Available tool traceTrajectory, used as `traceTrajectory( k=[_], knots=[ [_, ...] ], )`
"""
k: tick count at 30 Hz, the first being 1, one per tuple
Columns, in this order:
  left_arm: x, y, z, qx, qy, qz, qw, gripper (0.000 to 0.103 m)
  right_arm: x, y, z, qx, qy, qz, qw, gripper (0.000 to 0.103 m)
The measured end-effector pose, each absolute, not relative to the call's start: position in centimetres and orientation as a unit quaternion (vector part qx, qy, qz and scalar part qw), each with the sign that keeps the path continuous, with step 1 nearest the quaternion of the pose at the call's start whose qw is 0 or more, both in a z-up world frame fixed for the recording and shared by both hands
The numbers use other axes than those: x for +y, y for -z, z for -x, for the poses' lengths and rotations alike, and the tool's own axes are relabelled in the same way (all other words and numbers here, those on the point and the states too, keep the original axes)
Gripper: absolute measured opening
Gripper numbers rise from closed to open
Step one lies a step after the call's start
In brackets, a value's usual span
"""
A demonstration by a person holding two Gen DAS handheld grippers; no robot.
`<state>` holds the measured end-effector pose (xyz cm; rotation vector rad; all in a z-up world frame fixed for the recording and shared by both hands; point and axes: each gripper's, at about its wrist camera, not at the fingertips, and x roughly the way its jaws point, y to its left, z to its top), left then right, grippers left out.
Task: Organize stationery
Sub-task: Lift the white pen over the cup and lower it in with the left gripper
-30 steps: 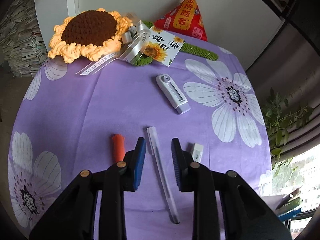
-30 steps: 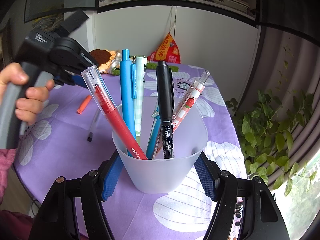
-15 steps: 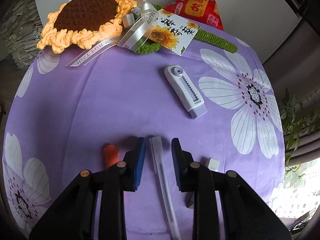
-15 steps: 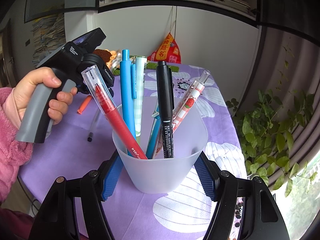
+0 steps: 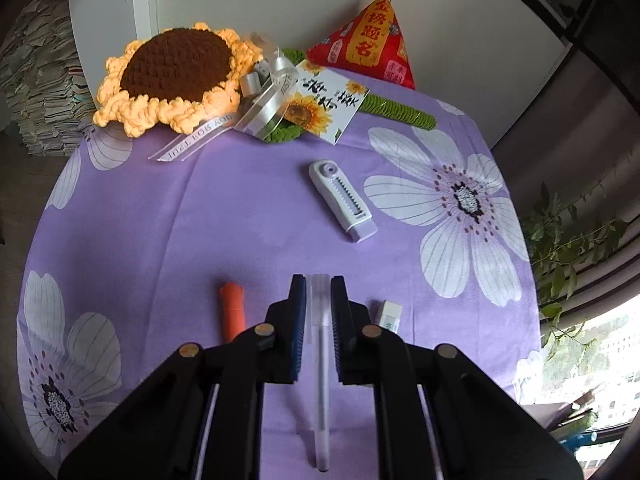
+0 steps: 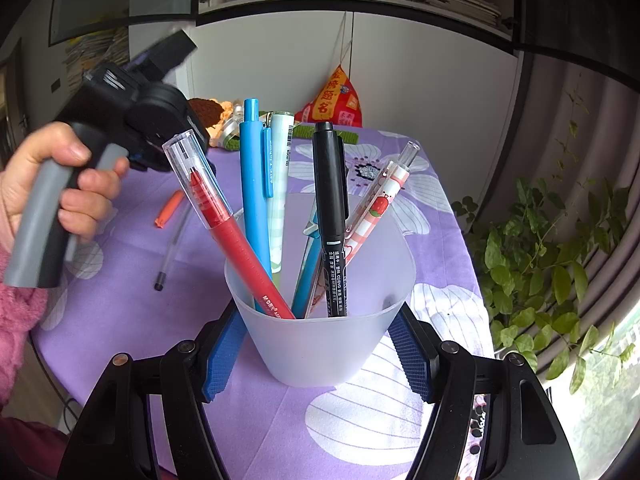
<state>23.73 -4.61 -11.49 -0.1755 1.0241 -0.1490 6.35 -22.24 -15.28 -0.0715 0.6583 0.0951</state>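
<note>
My left gripper (image 5: 319, 292) is shut on a clear pen (image 5: 322, 380) that lies on the purple flowered cloth (image 5: 200, 220). An orange marker (image 5: 233, 312) lies just left of it and a white eraser (image 5: 387, 314) just right. A white utility knife (image 5: 342, 200) lies farther back. My right gripper (image 6: 316, 344) is shut on a frosted plastic cup (image 6: 320, 320) that holds several pens, among them a red pen (image 6: 224, 220), a blue pen (image 6: 256, 208) and a black marker (image 6: 330, 216). The left gripper's body (image 6: 132, 116) and the clear pen (image 6: 172, 248) show in the right wrist view.
A crocheted sunflower (image 5: 172, 76), a ribboned card (image 5: 320, 104) and a red triangular pouch (image 5: 368, 48) sit at the table's back edge by the white cabinet. A leafy plant (image 6: 552, 264) hangs off the table's right side. Paper stacks stand at the far left.
My left gripper has closed its jaws onto the clear pen. The right gripper and the cup have stayed still.
</note>
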Motion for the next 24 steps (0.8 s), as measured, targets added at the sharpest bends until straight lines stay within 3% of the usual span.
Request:
traceTrajectory(
  k=[24],
  knots=[
    [-5.9,-4.1,-13.8,0.319,0.234,0.098,0.913,0.010,-22.2,15.1,-6.1,0.323,-0.046,0.036,0.945,0.071]
  ],
)
